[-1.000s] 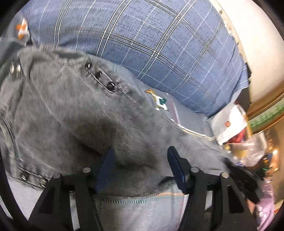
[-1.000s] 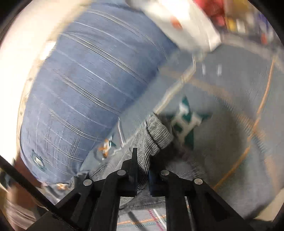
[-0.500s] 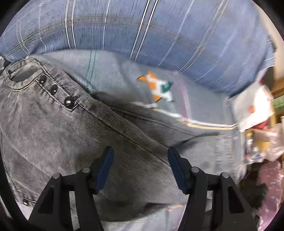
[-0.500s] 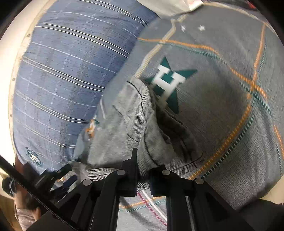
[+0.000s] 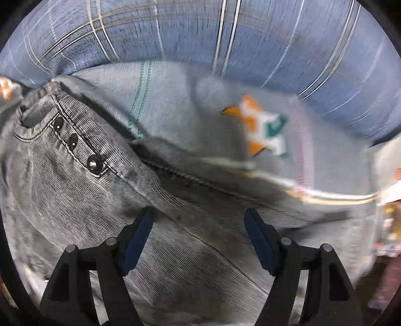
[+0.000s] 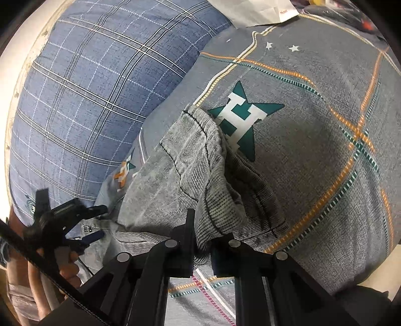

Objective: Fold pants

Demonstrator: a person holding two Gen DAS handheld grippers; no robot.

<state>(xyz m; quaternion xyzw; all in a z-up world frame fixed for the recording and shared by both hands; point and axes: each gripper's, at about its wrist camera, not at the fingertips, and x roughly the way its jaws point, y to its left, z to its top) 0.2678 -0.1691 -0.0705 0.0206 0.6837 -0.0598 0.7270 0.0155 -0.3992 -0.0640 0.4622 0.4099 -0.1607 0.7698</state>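
Observation:
Grey washed pants (image 5: 105, 195) lie on a grey bedsheet (image 5: 175, 100), their fly with three dark buttons (image 5: 94, 163) at the left of the left wrist view. My left gripper (image 5: 199, 225) is open and empty just above the fabric; it also shows in the right wrist view (image 6: 96, 222). My right gripper (image 6: 201, 240) is shut on a bunched pant leg (image 6: 190, 160) and holds it up over the sheet.
A large blue plaid pillow (image 6: 82, 95) lies along the far side, also in the left wrist view (image 5: 225, 32). The sheet carries a green star print (image 6: 240, 117). A white bag (image 6: 258, 10) and clutter sit at the bed's far end.
My left gripper let go of the pants and pulled back, jaws open. My right gripper lifted and carried the pant leg further over the sheet.

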